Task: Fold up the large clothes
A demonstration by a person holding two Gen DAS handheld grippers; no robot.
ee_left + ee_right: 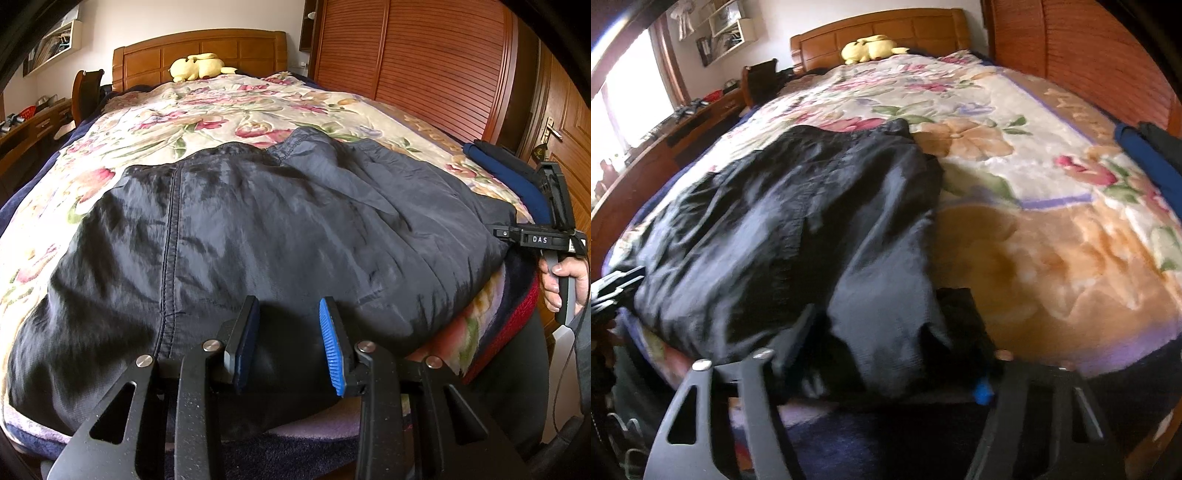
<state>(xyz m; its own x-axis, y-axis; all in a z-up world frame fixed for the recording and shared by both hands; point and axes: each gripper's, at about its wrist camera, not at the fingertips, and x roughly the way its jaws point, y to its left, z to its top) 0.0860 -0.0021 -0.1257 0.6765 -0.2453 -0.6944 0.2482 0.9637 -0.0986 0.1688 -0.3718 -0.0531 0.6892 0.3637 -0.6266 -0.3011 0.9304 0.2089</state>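
Observation:
A large dark jacket (280, 221) lies spread on the floral blanket (207, 110) at the near end of the bed. My left gripper (288, 328) is at its near hem. The blue-padded fingers (332, 347) stand a little apart, with a thick fold of the jacket filling the gap. My right gripper (506, 233), held by a hand (565, 280), is at the jacket's right edge. In the blurred right wrist view, the jacket's corner (886, 332) bulges between the right gripper's (886, 306) fingers and hides most of the right pad. The left gripper (617, 284) shows at the left edge.
A yellow plush toy (199, 66) lies by the wooden headboard (199, 48). Folded dark blue clothes (517, 177) sit on the bed's right edge, beside a slatted wooden wardrobe (424, 62) and a door (569, 125). A desk (665, 140) and a window stand to the left.

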